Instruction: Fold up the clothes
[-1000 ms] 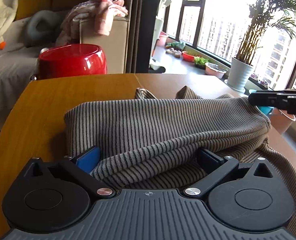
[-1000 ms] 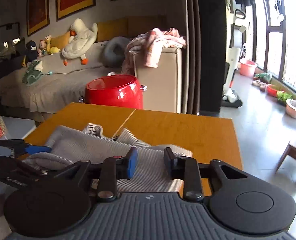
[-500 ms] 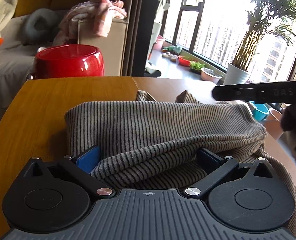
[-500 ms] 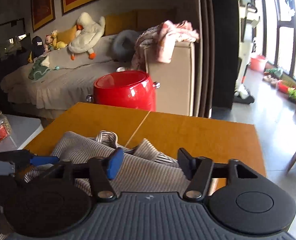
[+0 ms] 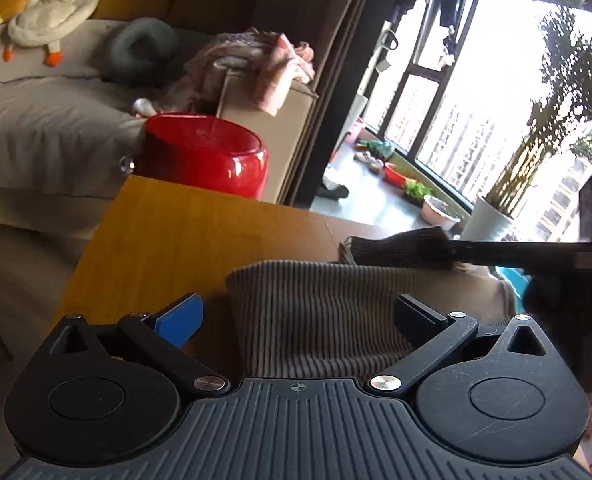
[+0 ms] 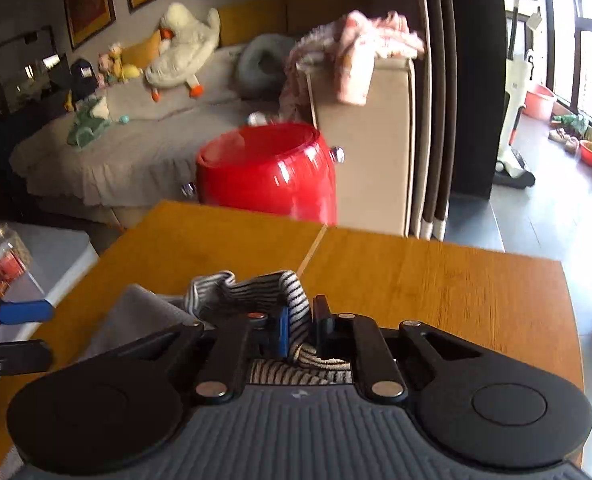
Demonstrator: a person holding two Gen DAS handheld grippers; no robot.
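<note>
Striped knit, the sweater [image 5: 320,320] lies bunched on the near right part of the wooden table [image 5: 183,232] in the left wrist view. The left gripper [image 5: 298,316] stands wide open over it, its pads clear of the cloth and holding nothing, probably freed to take a new edge. In the right wrist view, the right gripper [image 6: 300,326] is closing, its pads pinching a raised fold of the sweater [image 6: 255,292], likely to carry it across for a fold.

Striped garment [image 5: 320,320] between spread fingers [image 5: 179,316]
</note>
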